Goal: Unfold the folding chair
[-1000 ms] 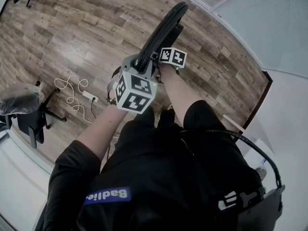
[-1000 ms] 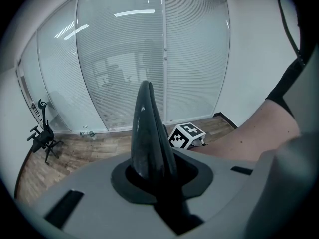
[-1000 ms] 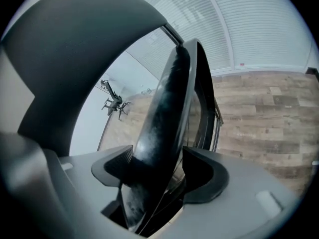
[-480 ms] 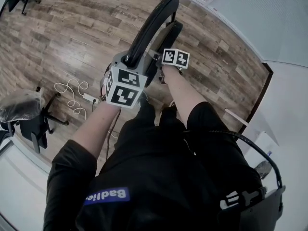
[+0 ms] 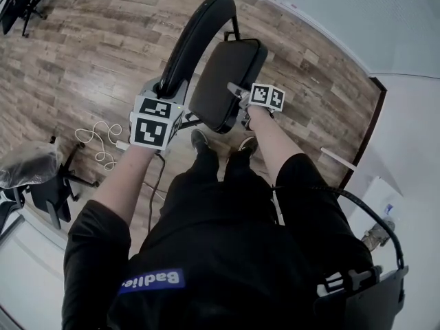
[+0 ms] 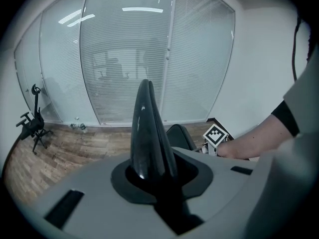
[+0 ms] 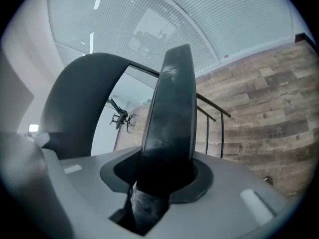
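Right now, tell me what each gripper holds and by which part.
The left gripper clamps the chair's backrest at its near end. The right gripper, its jaws just closed further, grips the seat by its near edge.

Lighting is bright and even. Strip-light reflections [image 6: 142,9] glare on the glass wall [image 6: 119,73]. Edges curve strongly; both gripper views have black corners.

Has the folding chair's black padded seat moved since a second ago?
Yes. The black padded seat has swung away from the curved black backrest, rightward over the wooden floor toward the white wall.
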